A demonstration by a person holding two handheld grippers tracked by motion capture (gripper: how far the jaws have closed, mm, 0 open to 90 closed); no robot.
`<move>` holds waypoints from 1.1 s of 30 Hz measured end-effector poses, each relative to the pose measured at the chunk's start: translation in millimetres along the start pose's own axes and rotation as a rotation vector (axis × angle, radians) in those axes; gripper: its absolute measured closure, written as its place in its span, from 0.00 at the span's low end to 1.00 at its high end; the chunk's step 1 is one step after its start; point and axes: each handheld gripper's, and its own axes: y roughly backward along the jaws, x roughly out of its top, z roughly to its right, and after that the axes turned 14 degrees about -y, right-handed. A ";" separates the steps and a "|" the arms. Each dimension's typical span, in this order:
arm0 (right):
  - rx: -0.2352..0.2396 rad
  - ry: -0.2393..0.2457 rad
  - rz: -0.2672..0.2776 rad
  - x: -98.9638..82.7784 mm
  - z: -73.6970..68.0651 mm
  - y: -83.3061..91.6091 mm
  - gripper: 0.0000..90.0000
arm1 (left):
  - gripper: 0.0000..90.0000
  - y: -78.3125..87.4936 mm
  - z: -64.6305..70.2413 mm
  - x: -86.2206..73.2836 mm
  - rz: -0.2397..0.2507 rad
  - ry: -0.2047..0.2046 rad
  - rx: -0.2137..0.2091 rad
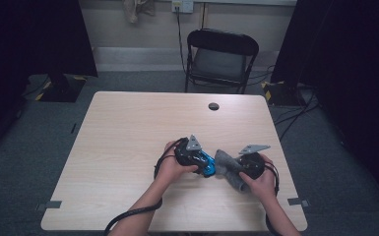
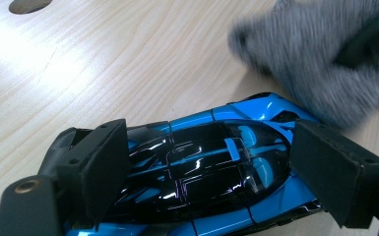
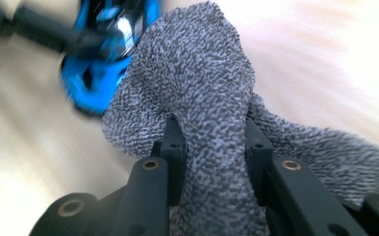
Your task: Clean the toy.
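Note:
A glossy blue and black toy car (image 2: pixel 236 115) lies on the light wooden table (image 1: pixel 128 132), and my left gripper (image 2: pixel 221 167) is shut on it with one pad against each side. From above, the car (image 1: pixel 208 166) pokes out of the left gripper (image 1: pixel 204 164) toward the right. A fuzzy grey cloth (image 3: pixel 197 73) is pinched between the pads of my right gripper (image 3: pixel 214 157), which is shut on it. The cloth (image 1: pixel 225 161) hangs at the right gripper (image 1: pixel 235 168) and touches the car's end (image 3: pixel 98 78). The grey cloth (image 2: pixel 320 54) is blurred just beyond the car.
A round cable hole (image 1: pixel 213 106) sits near the table's far edge. A black folding chair (image 1: pixel 221 56) stands behind the table. Dark panels flank the table on both sides. Bare wood spreads to the left of the hands and beyond them.

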 end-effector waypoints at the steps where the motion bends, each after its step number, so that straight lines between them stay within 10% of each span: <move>1: -0.013 -0.019 0.023 0.8 1.5 3.3 0.79 | 0.17 -0.1 0.3 -0.1 0.003 0.000 0.001; 20: -0.015 0.076 -0.045 -9.8 -28.0 -7.6 0.79 | 0.17 -1.0 4.6 1.3 -0.003 -0.011 0.015; 33: 0.080 0.126 -0.080 -19.1 -42.1 -4.1 0.80 | 0.17 -0.9 4.6 1.5 -0.005 -0.012 0.014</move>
